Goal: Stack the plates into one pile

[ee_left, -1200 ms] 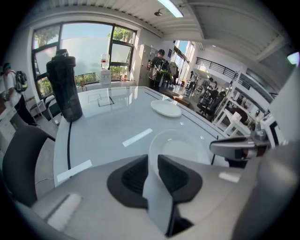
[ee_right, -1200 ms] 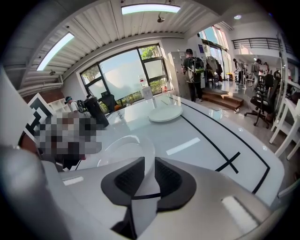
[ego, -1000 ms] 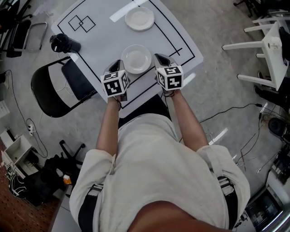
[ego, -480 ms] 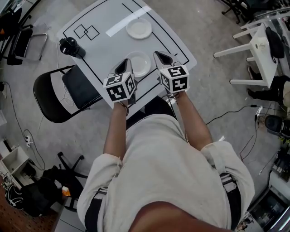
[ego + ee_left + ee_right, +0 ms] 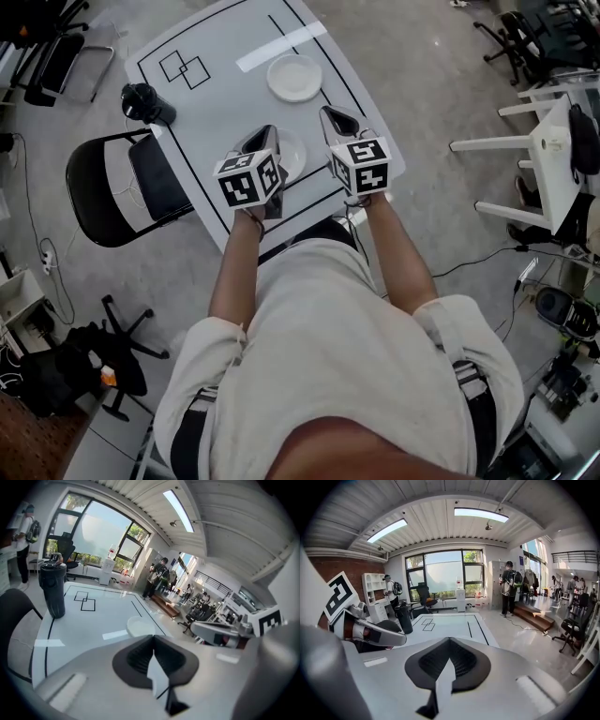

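With jaws together and empty on left gripper and right gripper, the near plate and the far plate at its twelve o'clock look stiff, light, slick and breakable: pinch the rim.

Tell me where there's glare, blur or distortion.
Head view: sharp, a white streak of glare on the table. Left gripper view: fisheye bend, dark corners, the left gripper soft up close. Right gripper view: same bend, windows bright.

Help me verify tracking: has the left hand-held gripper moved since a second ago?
Yes. The left hand-held gripper has risen: it sat beside the near plate and now covers its left edge.
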`<state>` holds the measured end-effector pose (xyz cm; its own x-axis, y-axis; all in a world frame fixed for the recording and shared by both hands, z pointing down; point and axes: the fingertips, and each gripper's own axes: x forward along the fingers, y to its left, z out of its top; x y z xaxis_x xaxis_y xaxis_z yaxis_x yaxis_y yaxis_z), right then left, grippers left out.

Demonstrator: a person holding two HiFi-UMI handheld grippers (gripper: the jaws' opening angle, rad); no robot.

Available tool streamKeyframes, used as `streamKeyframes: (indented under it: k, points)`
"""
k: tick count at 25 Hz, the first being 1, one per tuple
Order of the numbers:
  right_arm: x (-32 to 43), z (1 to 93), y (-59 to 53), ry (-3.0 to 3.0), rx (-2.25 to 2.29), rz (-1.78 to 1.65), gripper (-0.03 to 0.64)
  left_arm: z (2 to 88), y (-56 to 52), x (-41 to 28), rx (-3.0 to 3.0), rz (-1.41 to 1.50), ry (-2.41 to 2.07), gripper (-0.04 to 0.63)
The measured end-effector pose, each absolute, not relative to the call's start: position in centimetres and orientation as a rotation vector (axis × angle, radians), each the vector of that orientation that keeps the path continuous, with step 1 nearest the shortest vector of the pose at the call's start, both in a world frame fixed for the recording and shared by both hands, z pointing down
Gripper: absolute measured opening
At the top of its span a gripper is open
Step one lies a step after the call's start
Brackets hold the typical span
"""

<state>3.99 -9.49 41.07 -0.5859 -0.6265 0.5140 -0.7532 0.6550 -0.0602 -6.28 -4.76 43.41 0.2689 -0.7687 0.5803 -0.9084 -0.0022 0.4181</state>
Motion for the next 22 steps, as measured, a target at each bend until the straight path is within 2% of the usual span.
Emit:
streamKeyframes:
  k: [11, 22]
  points:
    - [7.3, 45.0, -19.1, -2.483, 0.840, 0.409, 0.000, 47.3, -12.8, -1.2, 1.654, 0.328, -1.637, 0.003]
    - [6.0, 48.9, -22.2, -2.485, 0.726, 0.513, 0.000, 50.2, -15.5, -3.8, 1.504, 0.386, -1.722, 0.003]
